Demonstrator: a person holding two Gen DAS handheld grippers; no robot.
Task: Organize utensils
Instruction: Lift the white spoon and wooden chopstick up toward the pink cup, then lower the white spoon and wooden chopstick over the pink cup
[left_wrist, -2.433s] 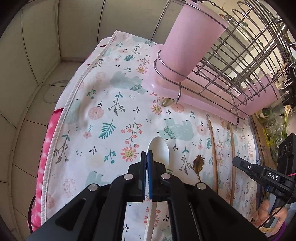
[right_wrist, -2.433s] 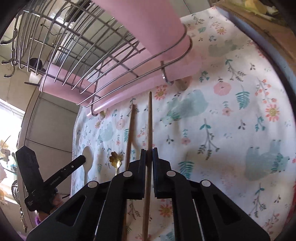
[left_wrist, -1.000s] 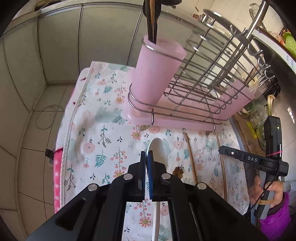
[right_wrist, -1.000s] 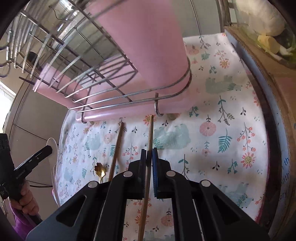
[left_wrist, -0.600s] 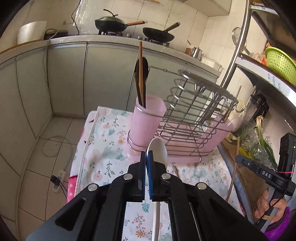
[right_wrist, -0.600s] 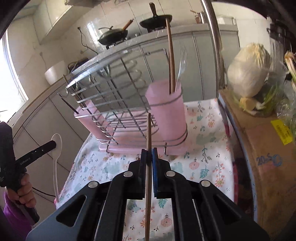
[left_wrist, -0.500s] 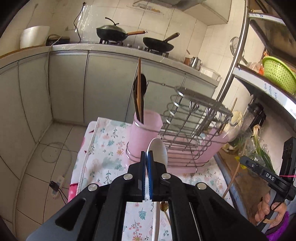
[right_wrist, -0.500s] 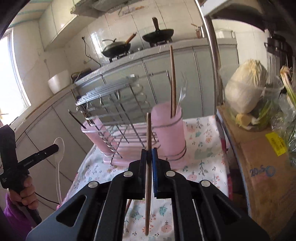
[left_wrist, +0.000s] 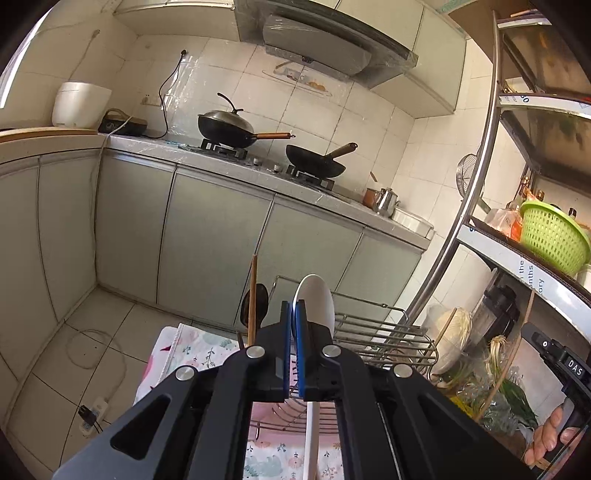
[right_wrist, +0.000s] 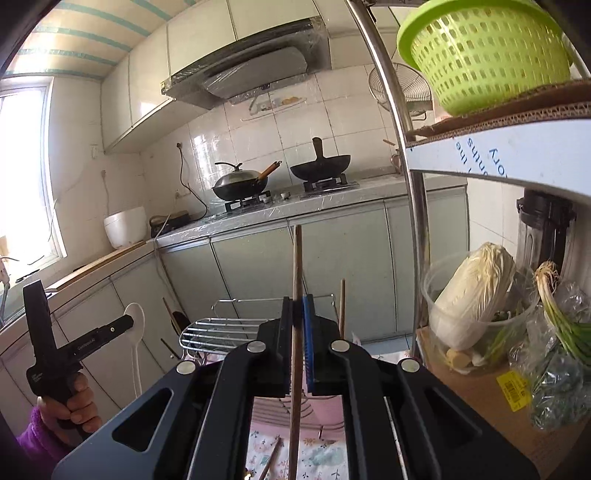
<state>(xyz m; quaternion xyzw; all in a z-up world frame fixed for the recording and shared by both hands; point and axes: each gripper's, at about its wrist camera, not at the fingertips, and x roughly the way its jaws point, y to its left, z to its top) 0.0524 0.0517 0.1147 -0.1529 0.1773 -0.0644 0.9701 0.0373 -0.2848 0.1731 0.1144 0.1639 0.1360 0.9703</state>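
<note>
Gripping white spoon (left_wrist: 316, 302), wooden chopstick (right_wrist: 297, 266)

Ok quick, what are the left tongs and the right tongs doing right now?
Left tongs: closed, holding the white spoon.
Right tongs: closed, holding the wooden chopstick.
</note>
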